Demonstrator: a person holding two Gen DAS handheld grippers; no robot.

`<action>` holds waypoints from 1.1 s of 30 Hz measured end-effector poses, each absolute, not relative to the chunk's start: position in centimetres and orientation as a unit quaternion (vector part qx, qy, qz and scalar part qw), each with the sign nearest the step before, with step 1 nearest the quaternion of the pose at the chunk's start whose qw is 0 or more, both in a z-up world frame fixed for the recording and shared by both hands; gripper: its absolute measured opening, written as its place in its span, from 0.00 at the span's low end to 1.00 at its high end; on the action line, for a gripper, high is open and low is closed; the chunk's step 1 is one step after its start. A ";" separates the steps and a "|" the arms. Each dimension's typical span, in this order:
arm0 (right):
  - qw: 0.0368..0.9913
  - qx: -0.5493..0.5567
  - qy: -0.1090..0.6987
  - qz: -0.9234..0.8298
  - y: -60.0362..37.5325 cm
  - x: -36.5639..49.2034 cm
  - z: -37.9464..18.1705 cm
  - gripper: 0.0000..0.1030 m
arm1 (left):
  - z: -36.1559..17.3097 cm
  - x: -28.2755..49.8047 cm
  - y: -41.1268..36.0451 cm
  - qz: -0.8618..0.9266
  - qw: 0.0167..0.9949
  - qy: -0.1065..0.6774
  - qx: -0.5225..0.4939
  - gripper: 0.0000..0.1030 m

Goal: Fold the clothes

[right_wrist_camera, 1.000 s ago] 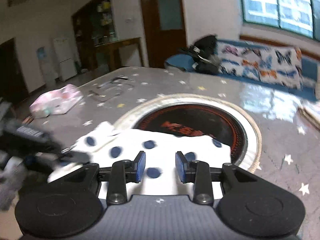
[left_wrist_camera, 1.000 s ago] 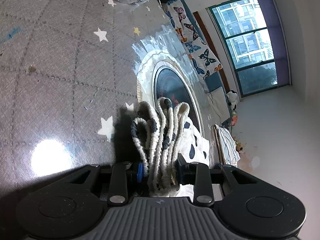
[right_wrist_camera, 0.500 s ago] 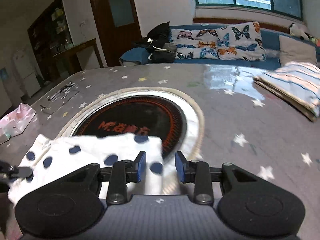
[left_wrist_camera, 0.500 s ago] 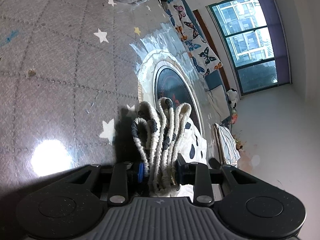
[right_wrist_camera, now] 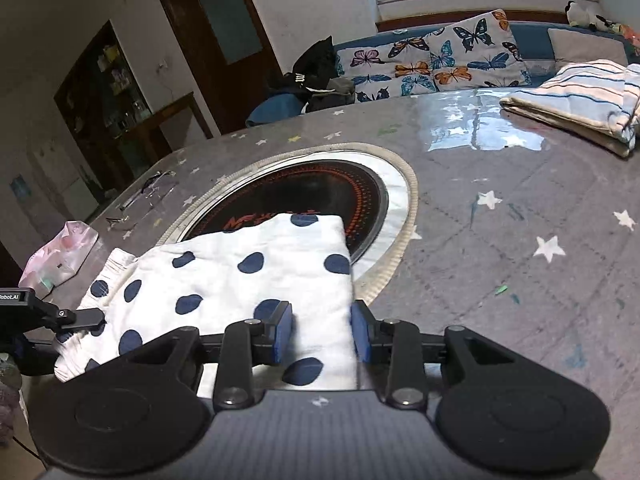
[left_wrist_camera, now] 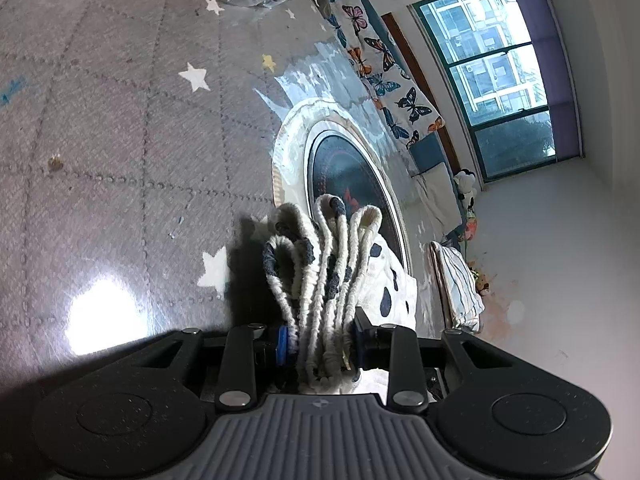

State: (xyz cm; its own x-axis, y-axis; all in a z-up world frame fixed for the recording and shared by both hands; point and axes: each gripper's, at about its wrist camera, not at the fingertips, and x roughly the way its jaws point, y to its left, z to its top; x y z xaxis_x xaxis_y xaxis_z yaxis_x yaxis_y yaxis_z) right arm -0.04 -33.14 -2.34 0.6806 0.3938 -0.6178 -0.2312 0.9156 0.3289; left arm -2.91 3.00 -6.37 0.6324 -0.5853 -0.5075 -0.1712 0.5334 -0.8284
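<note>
left gripper fingers clamped tight on the bunched hem of the polka-dot garment, right gripper fingers spread wide straddling its right edge, bare table right of them

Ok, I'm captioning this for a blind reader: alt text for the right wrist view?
A white garment with navy dots lies partly folded on a grey star-print table, the open right gripper over its near edge. A folded striped garment lies far right.
</note>
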 end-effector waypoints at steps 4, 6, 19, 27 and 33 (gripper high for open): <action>0.907 0.128 0.361 0.172 -32.7 -0.2 -2.6 0.15 | -6.0 -2.9 2.8 -0.136 0.783 0.409 -0.449 0.32; 0.908 0.138 0.356 0.173 -32.8 -0.7 -2.6 0.08 | -5.7 -2.8 2.7 -0.136 0.791 0.409 -0.434 0.32; 0.939 0.149 0.283 0.126 -35.5 -4.0 1.5 0.05 | -2.0 -0.8 -1.9 -0.177 0.818 0.404 -0.368 0.30; 0.955 0.138 0.255 0.065 -40.2 -4.9 4.0 0.05 | -0.2 2.2 -8.4 -0.219 0.821 0.416 -0.324 0.30; 0.958 0.138 0.249 0.022 -44.4 -4.9 4.2 0.05 | 0.6 4.3 -13.3 -0.247 0.820 0.424 -0.294 0.30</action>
